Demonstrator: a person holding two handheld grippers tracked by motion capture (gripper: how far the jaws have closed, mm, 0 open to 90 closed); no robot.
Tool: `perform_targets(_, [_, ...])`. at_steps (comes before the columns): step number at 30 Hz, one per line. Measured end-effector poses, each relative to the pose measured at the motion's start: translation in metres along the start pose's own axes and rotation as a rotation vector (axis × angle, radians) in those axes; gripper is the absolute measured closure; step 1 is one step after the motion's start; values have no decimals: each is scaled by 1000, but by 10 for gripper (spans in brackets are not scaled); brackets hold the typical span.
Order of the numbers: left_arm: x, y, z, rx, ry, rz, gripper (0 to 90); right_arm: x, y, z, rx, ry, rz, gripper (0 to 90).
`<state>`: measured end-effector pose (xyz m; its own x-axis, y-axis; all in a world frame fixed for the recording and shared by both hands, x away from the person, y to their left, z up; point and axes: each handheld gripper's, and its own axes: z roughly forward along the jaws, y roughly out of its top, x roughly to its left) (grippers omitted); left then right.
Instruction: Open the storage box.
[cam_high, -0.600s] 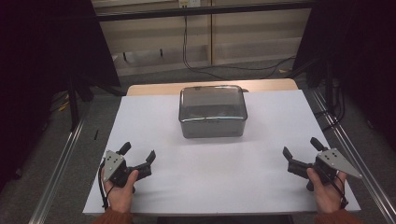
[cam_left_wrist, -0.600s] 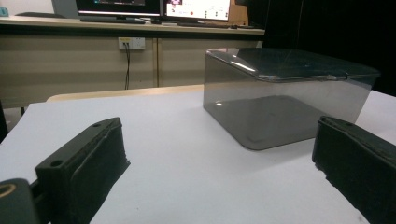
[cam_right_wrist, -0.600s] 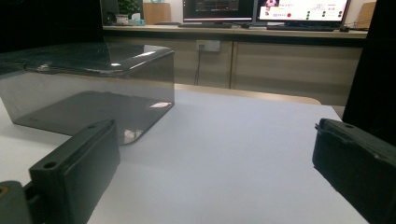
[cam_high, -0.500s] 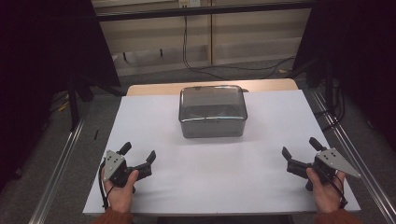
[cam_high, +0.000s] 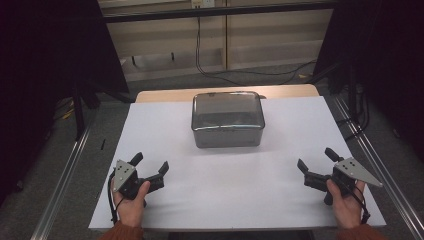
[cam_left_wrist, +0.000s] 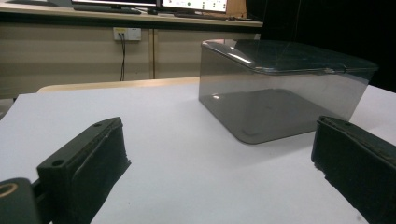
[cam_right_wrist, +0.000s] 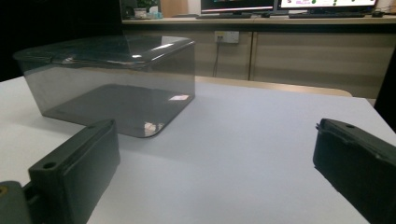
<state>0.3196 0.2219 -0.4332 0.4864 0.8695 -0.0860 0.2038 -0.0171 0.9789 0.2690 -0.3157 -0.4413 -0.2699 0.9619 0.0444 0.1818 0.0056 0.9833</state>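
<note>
**Box untouched, both grippers waiting**

I see the lidded box (cam_high: 228, 119) at the table's (cam_high: 280, 200) far centre. My left gripper (cam_high: 150, 167) and right gripper (cam_high: 314, 161) rest near me, jaws apart, empty. Nothing started; reaching it remains.

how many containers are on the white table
1: a smoky see-through box with a lid, at the middle of the white table, toward its far edge. It stands apart from the left gripper and the right gripper, both open near the front corners.
</note>
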Motion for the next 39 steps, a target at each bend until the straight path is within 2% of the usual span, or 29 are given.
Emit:
perform_targets(6, [0,0,-1,1,-4,1,30,8,1,4,1,37,-9,3])
perform_targets(9, [0,0,-2,-2,-2,-3,30,13,3,9,7,70,20,3])
perform_targets(15, [-1,1,-3,-10,-8,14,30,22,5,15,9,93,-40,1])
perform_targets(18, [-1,1,-2,-13,-6,3,30,26,7,17,5,98,-67,0])
perform_targets(24, [-1,1,-3,-14,-11,1,30,38,10,26,10,130,-69,0])
perform_targets(32, [-1,1,-2,-9,-11,2,30,55,14,41,3,201,-78,9])
perform_targets(34, [-1,0,-2,-7,-17,-15,30,59,15,46,1,207,-93,9])
perform_targets(39, [-2,1,-3,-12,-20,-1,30,67,19,55,8,222,-97,6])
